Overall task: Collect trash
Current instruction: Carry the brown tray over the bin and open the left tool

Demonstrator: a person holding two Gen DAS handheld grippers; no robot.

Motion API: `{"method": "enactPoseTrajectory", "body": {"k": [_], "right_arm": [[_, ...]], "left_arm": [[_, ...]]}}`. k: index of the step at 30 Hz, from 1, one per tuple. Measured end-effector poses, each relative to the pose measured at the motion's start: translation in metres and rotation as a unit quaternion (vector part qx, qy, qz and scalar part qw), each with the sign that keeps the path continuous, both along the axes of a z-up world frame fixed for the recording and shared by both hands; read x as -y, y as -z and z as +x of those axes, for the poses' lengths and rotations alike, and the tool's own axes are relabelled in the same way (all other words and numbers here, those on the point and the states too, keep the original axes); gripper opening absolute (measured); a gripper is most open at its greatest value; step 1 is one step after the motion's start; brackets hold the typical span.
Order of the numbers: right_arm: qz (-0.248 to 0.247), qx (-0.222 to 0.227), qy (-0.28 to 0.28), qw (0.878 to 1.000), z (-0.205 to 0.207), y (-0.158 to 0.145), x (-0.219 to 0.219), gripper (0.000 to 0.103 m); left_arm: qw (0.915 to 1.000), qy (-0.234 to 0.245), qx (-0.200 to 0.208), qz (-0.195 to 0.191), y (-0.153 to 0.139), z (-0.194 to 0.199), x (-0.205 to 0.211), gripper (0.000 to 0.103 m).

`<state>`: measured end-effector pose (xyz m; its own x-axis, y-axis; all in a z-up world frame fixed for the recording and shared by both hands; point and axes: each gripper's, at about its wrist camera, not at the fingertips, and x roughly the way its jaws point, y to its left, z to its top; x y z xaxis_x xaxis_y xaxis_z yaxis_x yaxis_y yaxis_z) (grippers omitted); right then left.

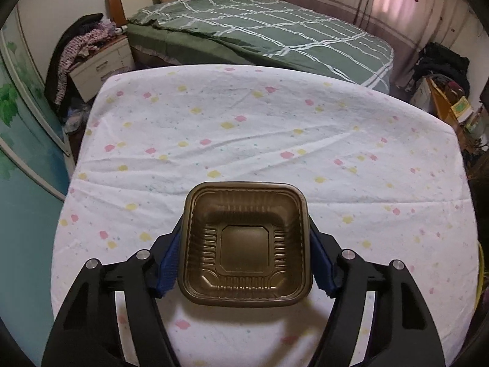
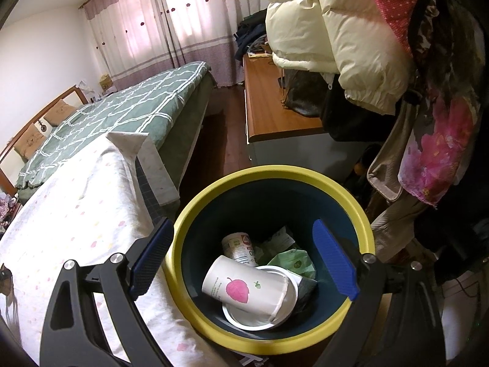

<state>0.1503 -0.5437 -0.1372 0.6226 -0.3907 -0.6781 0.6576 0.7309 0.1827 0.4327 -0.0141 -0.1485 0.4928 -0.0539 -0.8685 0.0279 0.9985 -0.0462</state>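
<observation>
On the near part of the table (image 1: 244, 128), left gripper (image 1: 244, 260) closed across the brown tray (image 1: 246, 241), blue pads (image 1: 169, 263) against both side walls; no earlier frame to say more about the closing. Tray empty, thin plastic, upright, near edge over the cloth. Likely to buckle or pop free if squeezed harder, since only the flexible walls are pinched; could also tip when lifted, as the grip sits toward its near half. Plenty of bare cloth far and to either side, so lifting room looks good; left table edge drops toward a nightstand (image 1: 101, 67), far edge meets the bed (image 1: 259, 30).

Further right, right gripper (image 2: 244, 257) wide apart and holding nothing, poised above the bin (image 2: 275, 177) just off the table's right edge. Bin already holding a cup (image 2: 244, 290) and wrappers. Hanging coats (image 2: 321, 30) crowd the bin's far right side; a carried tray might snag there or strike the yellow rim instead of dropping inside.
</observation>
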Motion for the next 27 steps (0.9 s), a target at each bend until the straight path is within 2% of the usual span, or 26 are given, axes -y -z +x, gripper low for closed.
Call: {"method": "enactPoseTrajectory", "body": {"k": [8, 16, 20, 27], "right_arm": [[-0.005, 0.019, -0.002, 1.000, -0.006, -0.005, -0.004, 0.087], [-0.020, 0.013, -0.042, 0.999, -0.029, -0.009, -0.011, 0.088], [-0.027, 0.014, -0.049, 0.998, -0.049, -0.013, -0.006, 0.087], [-0.036, 0.033, -0.022, 0.999, -0.094, -0.022, 0.020, 0.088]], "left_arm": [[0.9992, 0.038, 0.012, -0.004, -0.015, -0.030, 0.029, 0.069], [0.9925, 0.118, 0.029, -0.010, -0.040, -0.065, 0.111, 0.069], [0.9856, 0.164, 0.034, -0.021, -0.049, -0.083, 0.163, 0.069], [0.9655, 0.256, 0.033, -0.031, -0.058, -0.121, 0.285, 0.069]]}}
